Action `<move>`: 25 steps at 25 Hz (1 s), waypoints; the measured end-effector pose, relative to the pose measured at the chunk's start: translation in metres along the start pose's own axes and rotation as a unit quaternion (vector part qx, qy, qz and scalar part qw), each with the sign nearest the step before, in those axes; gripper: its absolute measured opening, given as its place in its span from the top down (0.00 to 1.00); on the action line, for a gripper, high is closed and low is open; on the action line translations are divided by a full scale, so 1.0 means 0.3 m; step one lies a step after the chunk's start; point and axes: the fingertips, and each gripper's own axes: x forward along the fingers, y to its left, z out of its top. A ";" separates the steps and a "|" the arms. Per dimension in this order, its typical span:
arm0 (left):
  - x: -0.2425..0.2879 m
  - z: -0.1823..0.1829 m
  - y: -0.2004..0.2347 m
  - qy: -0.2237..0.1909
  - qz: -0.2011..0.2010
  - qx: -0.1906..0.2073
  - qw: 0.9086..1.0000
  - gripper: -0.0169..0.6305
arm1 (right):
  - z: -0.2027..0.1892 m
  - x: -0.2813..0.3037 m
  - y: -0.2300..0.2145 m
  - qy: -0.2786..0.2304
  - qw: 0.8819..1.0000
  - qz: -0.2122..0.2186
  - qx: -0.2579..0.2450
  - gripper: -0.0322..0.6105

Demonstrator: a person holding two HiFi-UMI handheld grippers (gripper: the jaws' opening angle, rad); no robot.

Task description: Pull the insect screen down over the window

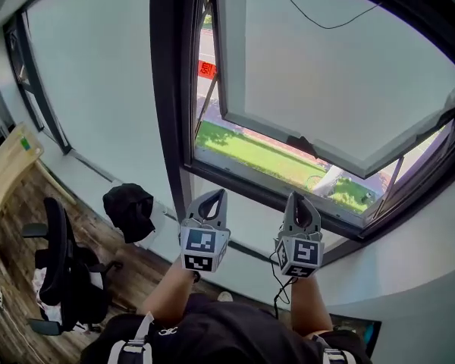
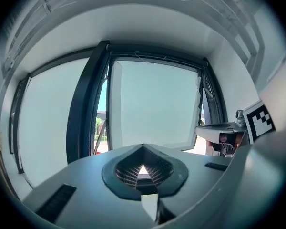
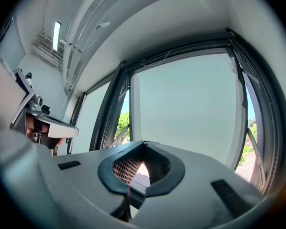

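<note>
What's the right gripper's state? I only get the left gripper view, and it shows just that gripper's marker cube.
Observer: The right gripper is shut, jaws together with nothing between them.
Operator: Where do the two sit relative to the window?
Observer: In the head view the left gripper and the right are side by side, pointing at the bottom rail of the window frame. I see no contact with it.
Operator: Anything on the floor nearby?
Observer: A black office chair stands on the wood floor to the person's left.
</note>
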 end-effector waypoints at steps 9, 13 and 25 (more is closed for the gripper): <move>0.246 0.037 0.109 -0.001 -0.069 0.033 0.997 0.95 | -0.044 0.113 -0.044 0.017 0.997 -0.071 -0.001 0.94; 0.296 0.054 0.153 -0.002 -0.090 0.046 0.995 0.95 | -0.047 0.141 -0.043 0.014 0.995 -0.098 0.005 0.94; 0.373 0.118 0.164 -0.060 -0.052 0.308 0.948 0.95 | 0.052 0.110 -0.176 0.031 0.962 -0.178 -0.204 0.94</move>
